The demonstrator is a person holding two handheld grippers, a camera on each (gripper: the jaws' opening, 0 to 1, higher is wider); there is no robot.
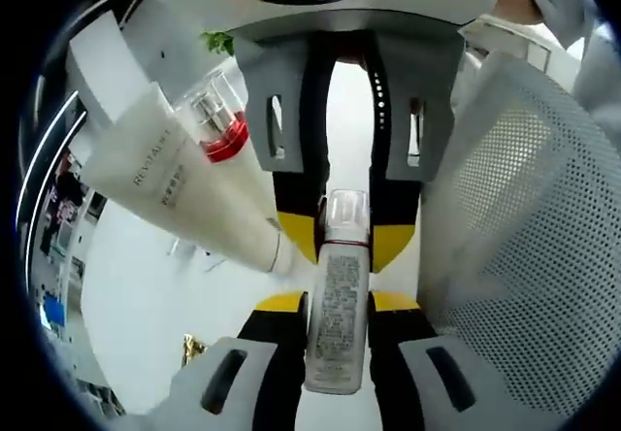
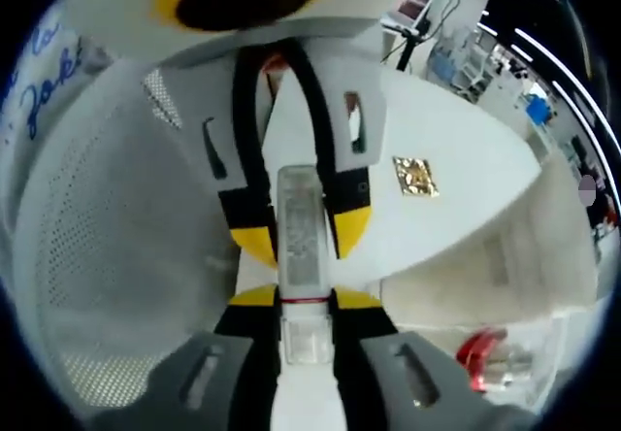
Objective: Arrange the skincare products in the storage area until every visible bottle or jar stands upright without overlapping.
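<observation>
In the left gripper view, the left gripper (image 1: 337, 300) was clenched on a slim spray bottle (image 1: 338, 300), its long axis running along the jaws, clear cap away from the camera. The right gripper (image 1: 335, 232) faced it, pinching the cap end. A cream tube (image 1: 184, 188) and a red-collared bottle (image 1: 218, 125) lay beside; a perforated white basket (image 1: 524, 208) stood close.

In the right gripper view, the right gripper (image 2: 303, 300) grasped the bottle's cap end. The basket wall (image 2: 107, 237) curved alongside, and a gold square (image 2: 415, 177) lay on the white table (image 2: 466, 159).
</observation>
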